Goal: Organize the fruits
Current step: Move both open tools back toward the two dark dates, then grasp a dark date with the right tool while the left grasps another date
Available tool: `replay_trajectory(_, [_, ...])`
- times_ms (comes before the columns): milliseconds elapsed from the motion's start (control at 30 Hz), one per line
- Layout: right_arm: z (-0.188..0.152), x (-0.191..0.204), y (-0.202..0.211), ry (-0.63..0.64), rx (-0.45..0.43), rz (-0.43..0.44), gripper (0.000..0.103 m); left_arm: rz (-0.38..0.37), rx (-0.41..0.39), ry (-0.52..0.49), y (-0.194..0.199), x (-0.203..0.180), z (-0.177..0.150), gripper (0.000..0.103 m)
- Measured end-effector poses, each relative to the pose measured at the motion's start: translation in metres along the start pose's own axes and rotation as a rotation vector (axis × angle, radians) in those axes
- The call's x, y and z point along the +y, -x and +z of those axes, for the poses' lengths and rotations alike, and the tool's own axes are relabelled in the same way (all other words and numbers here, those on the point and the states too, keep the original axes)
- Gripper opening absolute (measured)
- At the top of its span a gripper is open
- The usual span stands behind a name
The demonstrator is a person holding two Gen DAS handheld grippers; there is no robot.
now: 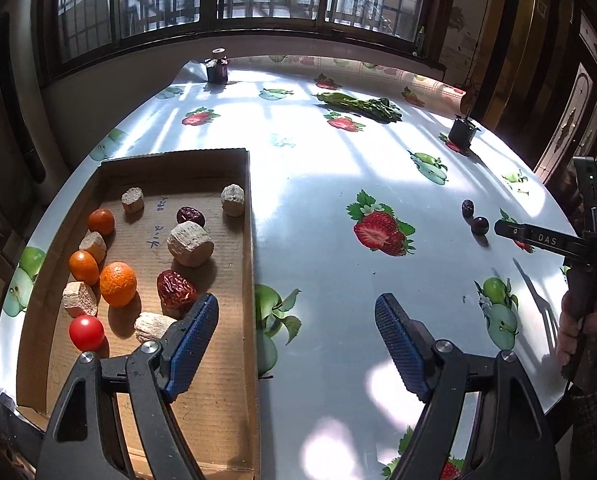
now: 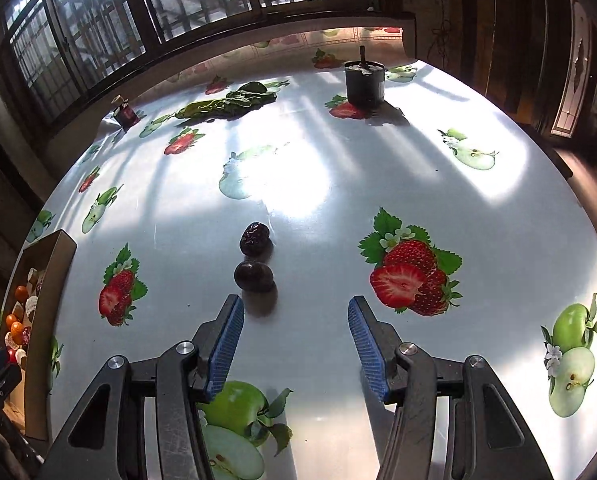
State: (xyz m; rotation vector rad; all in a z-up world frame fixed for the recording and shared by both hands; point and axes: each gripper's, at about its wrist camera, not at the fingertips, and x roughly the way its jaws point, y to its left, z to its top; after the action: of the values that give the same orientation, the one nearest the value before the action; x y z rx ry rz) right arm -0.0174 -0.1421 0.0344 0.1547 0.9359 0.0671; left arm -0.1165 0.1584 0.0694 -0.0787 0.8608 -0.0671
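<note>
Where prongs stand apart, right claw (image 2: pixel 296 312) empty, dark plum (image 2: pixel 254 276) just ahead.

cardboard box (image 2: pixel 54 264) cut off at the left edge — its fruit (image 2: pixel 18 320) too small to tell.

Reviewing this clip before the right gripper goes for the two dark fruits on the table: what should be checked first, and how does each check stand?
1. Right gripper empty, fingers apart: ok.
2. Nearer dark fruit centred between the fingers: not ok, it lies ahead, nearer the left finger.
3. Farther dark fruit clear of the nearer one: cannot tell, they sit very close.
4. Left gripper empty and away from the fruits: ok.
5. Cardboard box has free floor for more fruit: ok.
</note>
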Motion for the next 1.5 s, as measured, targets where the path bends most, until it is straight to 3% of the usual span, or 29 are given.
replay_trajectory(200, [0.002,0.024,-0.031,0.085,0.006,-0.034,0.058,-0.027,-0.017,0.004,-0.004,-0.008,0.018,0.080])
replay_trajectory(367, [-0.001,0.025,-0.035,0.098,-0.014,-0.021,0.025,-0.062,0.030,-0.008,-0.028,-0.035,0.039,0.080])
replay_trajectory(567, [0.000,-0.003,-0.017,0.027,-0.089,-0.064,0.025,-0.127,0.090,-0.073,-0.067,-0.088,0.058,0.080])
replay_trajectory(833, [0.001,-0.062,-0.014,-0.220,-0.074,-0.059,0.025,-0.213,0.171,-0.168,-0.133,-0.166,0.072,0.079])
replay_trajectory(900, [0.001,-0.070,-0.014,-0.254,-0.074,-0.064,0.025,-0.219,0.176,-0.176,-0.145,-0.179,0.077,0.068])
replay_trajectory(933, [0.001,-0.073,-0.014,-0.270,-0.071,-0.061,0.025,-0.230,0.180,-0.177,-0.150,-0.185,0.080,0.058])
replay_trajectory(1000, [0.001,-0.076,-0.014,-0.291,-0.070,-0.045,0.025,-0.256,0.176,-0.186,-0.157,-0.196,0.084,0.055])
replay_trajectory(1100, [0.001,-0.076,-0.013,-0.293,-0.071,-0.043,0.025,-0.236,0.167,-0.223,-0.168,-0.210,0.087,0.053])
replay_trajectory(1167, [0.001,-0.075,-0.013,-0.292,-0.072,-0.036,0.025,-0.232,0.179,-0.244,-0.175,-0.217,0.085,0.036])
replay_trajectory(1300, [0.001,-0.072,-0.013,-0.284,-0.074,-0.035,0.026,-0.196,0.147,-0.265,-0.177,-0.220,0.084,0.020])
replay_trajectory(1500, [0.002,-0.065,-0.012,-0.247,-0.088,-0.052,0.026,-0.218,0.153,-0.204,-0.165,-0.201,0.085,0.018])
